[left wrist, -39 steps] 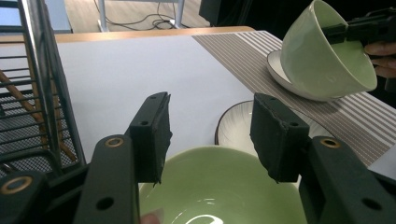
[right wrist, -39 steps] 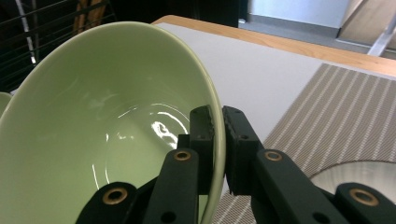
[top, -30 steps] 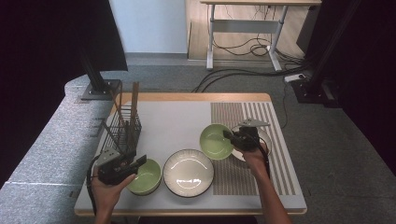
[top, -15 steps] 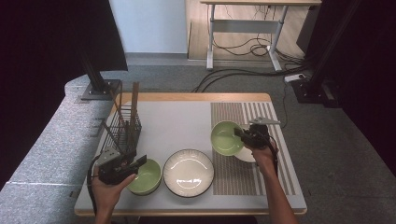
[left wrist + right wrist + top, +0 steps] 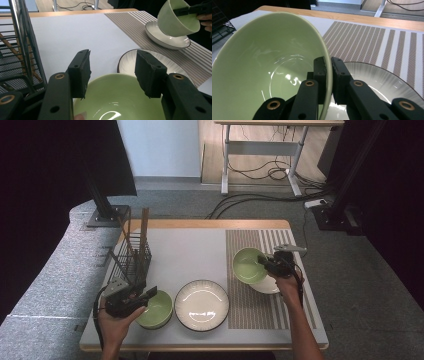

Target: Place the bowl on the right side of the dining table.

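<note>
1. Near: the left gripper hovers with fingers wide over a green bowl resting on the surface, unmoved.
2. Farther: the right gripper, fingers pinching the rim of the lifted green bowl, has carried it rightward, tilted, over the white plate, likely about to set it down.

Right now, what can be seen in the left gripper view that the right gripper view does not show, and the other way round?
Left gripper view alone: the open left tool over a second green bowl, the wire rack, and another white plate.

Right gripper view alone: the right tool shut on the bowl's rim, one jaw inside, one outside.

Both: the tilted green bowl held above a white plate on the striped mat.
</note>
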{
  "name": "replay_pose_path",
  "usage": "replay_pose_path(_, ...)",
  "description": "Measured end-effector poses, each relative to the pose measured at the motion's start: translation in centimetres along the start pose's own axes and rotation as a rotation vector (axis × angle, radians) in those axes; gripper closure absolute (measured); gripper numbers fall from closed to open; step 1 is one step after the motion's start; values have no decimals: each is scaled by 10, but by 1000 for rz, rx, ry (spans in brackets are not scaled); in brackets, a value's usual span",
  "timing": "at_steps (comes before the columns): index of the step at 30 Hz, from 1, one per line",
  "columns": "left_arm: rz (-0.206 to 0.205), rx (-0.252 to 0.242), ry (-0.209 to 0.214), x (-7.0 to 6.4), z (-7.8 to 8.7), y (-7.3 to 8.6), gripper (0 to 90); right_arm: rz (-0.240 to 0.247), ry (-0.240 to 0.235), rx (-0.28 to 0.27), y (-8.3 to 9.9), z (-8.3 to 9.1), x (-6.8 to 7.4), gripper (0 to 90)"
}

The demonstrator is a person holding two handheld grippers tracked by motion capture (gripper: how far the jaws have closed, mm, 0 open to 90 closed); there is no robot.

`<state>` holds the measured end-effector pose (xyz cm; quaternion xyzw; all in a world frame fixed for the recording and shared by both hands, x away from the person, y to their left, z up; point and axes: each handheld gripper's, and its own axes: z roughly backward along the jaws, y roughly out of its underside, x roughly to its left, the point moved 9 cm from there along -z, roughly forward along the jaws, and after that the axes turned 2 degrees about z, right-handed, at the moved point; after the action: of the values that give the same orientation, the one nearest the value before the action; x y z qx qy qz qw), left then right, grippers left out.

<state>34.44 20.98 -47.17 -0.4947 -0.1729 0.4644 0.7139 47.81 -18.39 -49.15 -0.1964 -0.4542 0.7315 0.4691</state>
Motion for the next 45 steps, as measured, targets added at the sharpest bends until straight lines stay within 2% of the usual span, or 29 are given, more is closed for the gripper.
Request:
replay_pose_path(7, 2, 2, 15, -1, 0, 0, 463, -1, 23, 19, 0, -2, -9, 838)
replay_pose_path(16, 1, 8, 21, -3, -2, 1, 463, -25, 53, 31, 2, -5, -23, 838)
replay_pose_path(23, -2, 15, 23, -3, -3, 2, 463, -45, 78, 43, 7, -6, -37, 838)
replay_pose_path(45, -5, 25, 26, -4, -5, 3, 463, -81, 131, 94, 28, -2, -62, 837)
